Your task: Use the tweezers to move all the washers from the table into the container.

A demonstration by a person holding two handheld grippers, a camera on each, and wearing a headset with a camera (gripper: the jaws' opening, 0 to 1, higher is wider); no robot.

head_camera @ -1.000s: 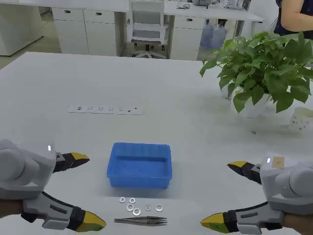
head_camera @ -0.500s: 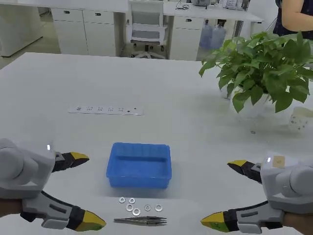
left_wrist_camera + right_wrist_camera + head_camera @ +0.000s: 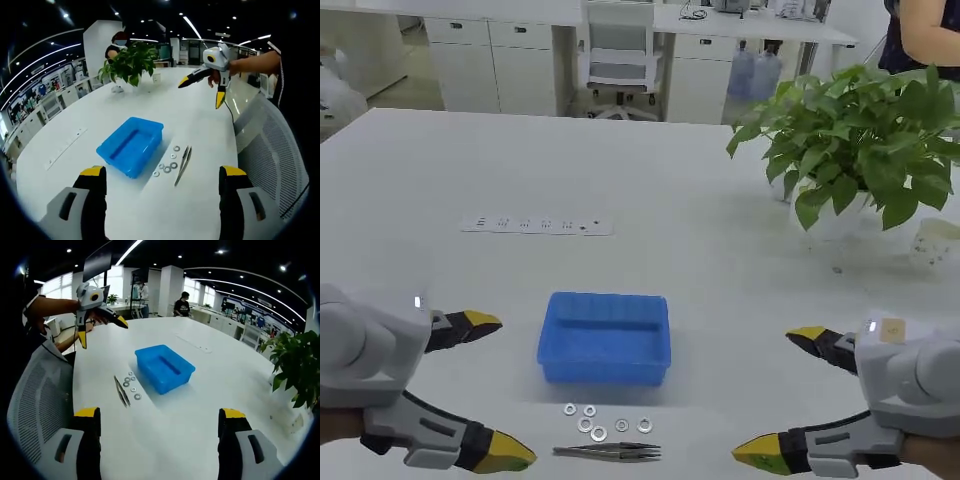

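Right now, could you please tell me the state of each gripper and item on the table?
left gripper: jaws open, holding nothing.
right gripper: jaws open, holding nothing.
tweezers: lying flat on the table, not picked up.
washers: loose on the table, between tweezers and container.
container: upright, open-topped, looks empty.

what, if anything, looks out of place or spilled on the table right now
Nothing stands out. The washers lie loose on the table between the blue container, upright and seemingly empty, and the tweezers, lying flat. The left gripper and right gripper are open, holding nothing.
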